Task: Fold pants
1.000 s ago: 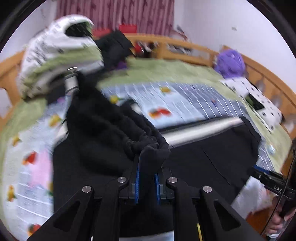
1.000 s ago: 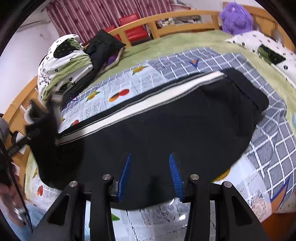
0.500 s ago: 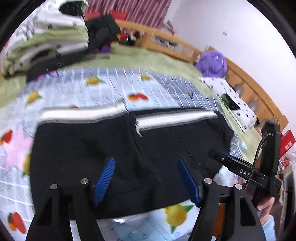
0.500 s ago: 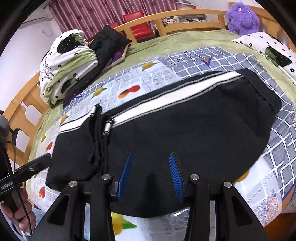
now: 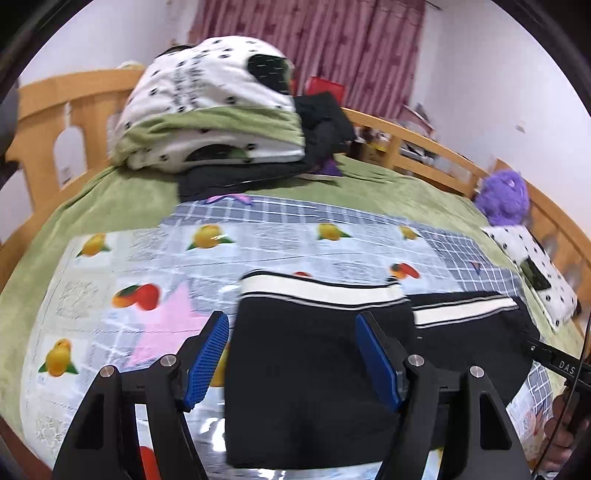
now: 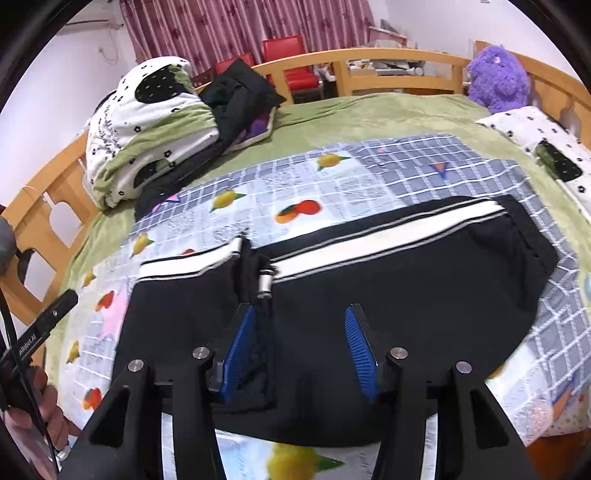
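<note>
Black pants [image 6: 388, 280]: folded, flat on fruit-print sheet [image 5: 258, 240].
Left gripper [image 5: 291, 354]: spread wide, holding nothing.
Right gripper [image 6: 301, 349]: likewise agape, unladen.
Room: wooden-railed bed [image 6: 369, 62], maroon curtains [image 6: 240, 29].

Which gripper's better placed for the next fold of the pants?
Probably right. The right hand-held gripper hangs open over the long unfolded part of the pants. The left hand-held gripper, also open, sits over the end already folded over.

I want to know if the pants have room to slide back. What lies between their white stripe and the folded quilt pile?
In the right wrist view, only the fruit-print sheet and green blanket lie between the white stripe and the quilt pile.
</note>
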`<state>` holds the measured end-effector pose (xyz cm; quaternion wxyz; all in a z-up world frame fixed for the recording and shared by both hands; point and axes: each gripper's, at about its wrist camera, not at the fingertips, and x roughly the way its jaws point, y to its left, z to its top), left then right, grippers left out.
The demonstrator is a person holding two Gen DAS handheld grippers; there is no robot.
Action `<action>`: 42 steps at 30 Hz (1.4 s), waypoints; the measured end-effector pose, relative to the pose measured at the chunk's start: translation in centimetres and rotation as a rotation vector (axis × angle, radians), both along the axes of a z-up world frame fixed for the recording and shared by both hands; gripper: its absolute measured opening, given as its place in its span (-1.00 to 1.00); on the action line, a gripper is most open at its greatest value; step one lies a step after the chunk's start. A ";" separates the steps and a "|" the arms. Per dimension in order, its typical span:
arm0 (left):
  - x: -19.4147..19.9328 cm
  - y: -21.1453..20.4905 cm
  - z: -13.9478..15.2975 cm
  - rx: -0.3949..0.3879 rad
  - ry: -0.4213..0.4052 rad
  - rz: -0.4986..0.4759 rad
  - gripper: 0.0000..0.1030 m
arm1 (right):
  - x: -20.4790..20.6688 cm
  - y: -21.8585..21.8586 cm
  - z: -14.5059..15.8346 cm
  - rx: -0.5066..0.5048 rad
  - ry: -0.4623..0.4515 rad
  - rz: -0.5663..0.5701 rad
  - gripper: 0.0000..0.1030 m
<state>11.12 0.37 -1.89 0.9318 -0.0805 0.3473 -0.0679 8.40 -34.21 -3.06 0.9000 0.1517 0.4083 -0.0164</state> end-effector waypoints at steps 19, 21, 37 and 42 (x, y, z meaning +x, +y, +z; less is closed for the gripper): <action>0.1 4.3 -6.4 0.012 0.194 0.049 0.34 | 5.4 1.1 -8.2 0.245 -0.013 0.177 -0.75; -0.4 2.9 -7.3 0.011 0.204 -0.009 0.34 | 5.1 -0.2 -8.9 0.193 0.017 0.130 -0.66; -3.1 -2.4 -12.6 0.149 0.298 -0.164 0.37 | -2.3 3.0 -12.2 -0.069 0.068 0.272 -0.15; -4.3 -0.6 -10.9 0.080 0.253 -0.134 0.38 | -2.8 -0.5 -11.0 0.144 0.020 0.231 -0.06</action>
